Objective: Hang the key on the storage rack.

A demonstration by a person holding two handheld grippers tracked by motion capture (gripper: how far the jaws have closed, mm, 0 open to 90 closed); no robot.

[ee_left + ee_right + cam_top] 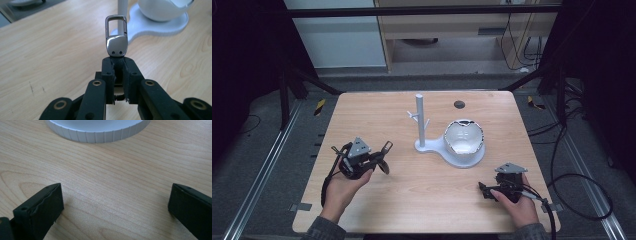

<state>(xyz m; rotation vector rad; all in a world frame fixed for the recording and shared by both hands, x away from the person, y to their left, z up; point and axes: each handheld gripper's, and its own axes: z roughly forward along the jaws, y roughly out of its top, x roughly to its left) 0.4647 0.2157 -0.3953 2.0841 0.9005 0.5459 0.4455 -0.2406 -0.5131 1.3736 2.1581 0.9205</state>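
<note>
Keychain clasp (116, 35) sits pinched in your left gripper (118, 61), jaws closed on its dark strap, metal loop pointing ahead toward the white hanger post (419, 120). That post with its small pegs stands ahead and to the right, nearer your left hand than your right. Beside it, the white bowl (464, 137) crowds the stand's base (472, 159). Your right gripper (115, 202) rests wide open and empty on the wooden table (377, 115).

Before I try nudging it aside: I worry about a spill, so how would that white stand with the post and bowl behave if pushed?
The white stand would probably slide, since its flat base looks broad on the smooth table. Pushed high on its post, it might tip instead. The bowl seems merely seated on the base, so it could shift and looks breakable.
</note>
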